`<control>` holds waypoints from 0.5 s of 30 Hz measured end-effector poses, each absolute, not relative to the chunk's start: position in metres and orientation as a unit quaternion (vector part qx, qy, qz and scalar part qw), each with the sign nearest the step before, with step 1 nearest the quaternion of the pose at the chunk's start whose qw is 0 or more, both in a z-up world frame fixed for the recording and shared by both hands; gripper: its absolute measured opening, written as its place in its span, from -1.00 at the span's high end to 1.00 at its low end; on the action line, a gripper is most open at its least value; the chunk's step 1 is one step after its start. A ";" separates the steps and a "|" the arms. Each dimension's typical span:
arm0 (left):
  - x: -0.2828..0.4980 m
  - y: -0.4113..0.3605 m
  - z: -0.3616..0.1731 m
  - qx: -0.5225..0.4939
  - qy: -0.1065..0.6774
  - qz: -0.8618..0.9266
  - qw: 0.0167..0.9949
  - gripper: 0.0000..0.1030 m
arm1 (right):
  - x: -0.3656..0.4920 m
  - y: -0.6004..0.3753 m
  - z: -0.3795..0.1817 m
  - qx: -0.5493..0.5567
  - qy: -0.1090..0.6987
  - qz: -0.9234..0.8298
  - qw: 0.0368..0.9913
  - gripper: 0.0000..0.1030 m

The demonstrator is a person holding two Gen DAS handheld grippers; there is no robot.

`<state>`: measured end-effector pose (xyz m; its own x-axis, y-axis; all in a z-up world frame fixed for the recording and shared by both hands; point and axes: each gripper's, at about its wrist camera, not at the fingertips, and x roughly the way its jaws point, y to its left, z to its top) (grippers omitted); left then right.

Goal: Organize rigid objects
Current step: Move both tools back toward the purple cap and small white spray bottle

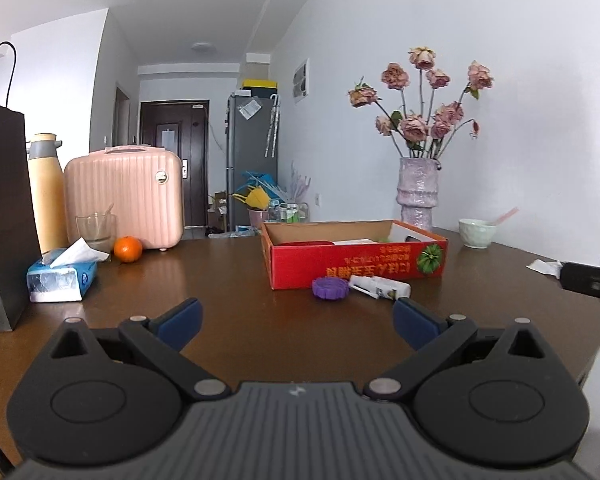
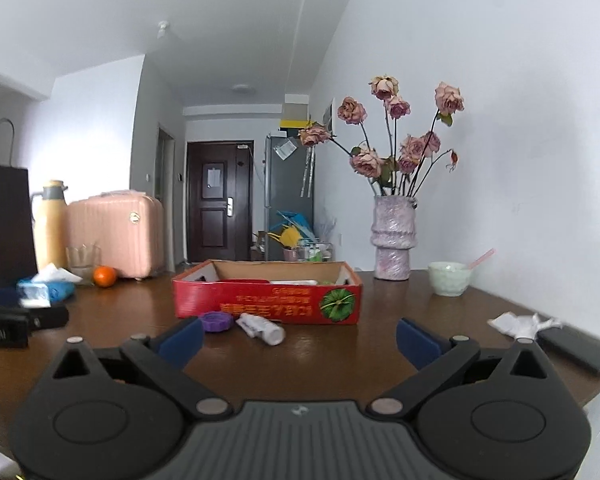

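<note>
My left gripper (image 1: 296, 320) and right gripper (image 2: 298, 338) hang released, holding nothing, over a dark wooden table (image 1: 220, 320). At mid-frame the red cardboard box (image 1: 354, 266) sits open, a purple disc (image 1: 329, 289) and white tube (image 1: 380, 287) just before it (both on bare wood). A vase of dried roses (image 1: 418, 196) stands upper right; a pink suitcase (image 1: 124, 196) at left.

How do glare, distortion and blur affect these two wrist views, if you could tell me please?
Left wrist view: fisheye bends the walls, dark corners vignette, and window light sheens off the table near the red box. Right wrist view: the same curvature, bright washout behind the black bag, and the tissue pack looks soft.
</note>
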<state>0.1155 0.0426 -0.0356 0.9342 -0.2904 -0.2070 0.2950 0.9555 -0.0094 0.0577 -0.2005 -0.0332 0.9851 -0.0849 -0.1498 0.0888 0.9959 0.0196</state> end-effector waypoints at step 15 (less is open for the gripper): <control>0.146 0.024 -0.051 0.023 0.144 -0.159 0.976 -1.00 | 0.090 -0.206 -0.062 0.023 0.128 -0.051 0.990 -1.00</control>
